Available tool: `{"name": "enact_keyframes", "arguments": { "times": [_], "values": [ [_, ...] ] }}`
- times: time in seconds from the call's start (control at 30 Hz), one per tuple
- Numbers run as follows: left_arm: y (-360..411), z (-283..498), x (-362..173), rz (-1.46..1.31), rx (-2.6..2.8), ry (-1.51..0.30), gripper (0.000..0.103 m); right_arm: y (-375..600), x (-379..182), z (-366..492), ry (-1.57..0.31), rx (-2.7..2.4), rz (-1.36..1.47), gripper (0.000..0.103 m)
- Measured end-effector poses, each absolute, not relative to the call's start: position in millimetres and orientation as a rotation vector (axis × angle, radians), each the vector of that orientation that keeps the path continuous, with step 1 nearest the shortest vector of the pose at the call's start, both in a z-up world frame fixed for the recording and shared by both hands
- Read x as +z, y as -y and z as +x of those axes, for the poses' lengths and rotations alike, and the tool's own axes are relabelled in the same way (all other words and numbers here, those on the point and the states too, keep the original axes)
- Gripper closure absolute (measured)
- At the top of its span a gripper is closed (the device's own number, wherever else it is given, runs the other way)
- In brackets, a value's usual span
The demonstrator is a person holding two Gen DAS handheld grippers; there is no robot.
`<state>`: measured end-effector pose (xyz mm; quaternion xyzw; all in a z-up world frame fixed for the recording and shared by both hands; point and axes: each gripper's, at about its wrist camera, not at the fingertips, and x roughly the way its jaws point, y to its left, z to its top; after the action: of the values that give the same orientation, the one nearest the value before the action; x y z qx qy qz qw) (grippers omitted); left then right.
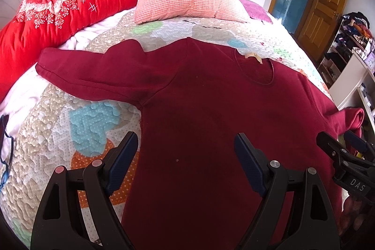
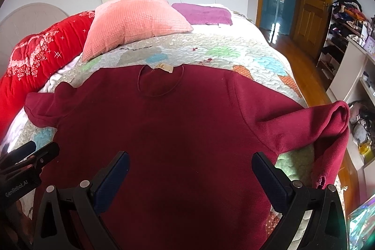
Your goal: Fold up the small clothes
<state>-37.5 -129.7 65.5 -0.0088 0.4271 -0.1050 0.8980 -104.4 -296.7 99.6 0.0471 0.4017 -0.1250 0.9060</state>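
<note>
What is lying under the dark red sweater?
The dark red sweater lies flat on a patchwork quilt that covers the bed. The quilt shows all around it; whatever is directly beneath the fabric is covered.

— Where's my free room?

— The quilt (image 2: 234, 55) lies bare at twelve o'clock beyond the sweater (image 2: 164, 132), and at nine o'clock beneath its spread sleeve (image 1: 89, 72).

— What blocks me?

— I see the pink pillow (image 2: 133, 22) at eleven o'clock, the red duvet (image 1: 54, 15) at ten, and the other sleeve (image 2: 328, 128) draped over the bed's edge at three.
</note>
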Motion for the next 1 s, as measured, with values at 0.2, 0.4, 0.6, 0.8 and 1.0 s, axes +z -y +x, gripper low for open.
{"name": "enact_keyframes", "arguments": {
  "times": [0.2,0.4,0.6,0.8,1.0],
  "values": [
    [123,-30,61,-0.027,-0.206,-0.893,0.019,293,94,-92,-0.833,-0.259,0.097,0.0],
    [98,-14,57,-0.069,-0.174,-0.914,0.019,285,82,-76,-0.844,-0.238,0.101,0.0],
    [32,16,59,-0.173,-0.085,-0.921,0.019,271,73,-61,-0.849,-0.201,0.092,0.0],
    [-64,58,56,-0.349,0.087,-0.895,0.019,254,68,-50,-0.859,-0.159,0.058,0.0],
    [-145,104,31,-0.528,0.229,-0.91,0.019,247,60,-43,-0.883,-0.127,0.072,0.0]
  ]
}}
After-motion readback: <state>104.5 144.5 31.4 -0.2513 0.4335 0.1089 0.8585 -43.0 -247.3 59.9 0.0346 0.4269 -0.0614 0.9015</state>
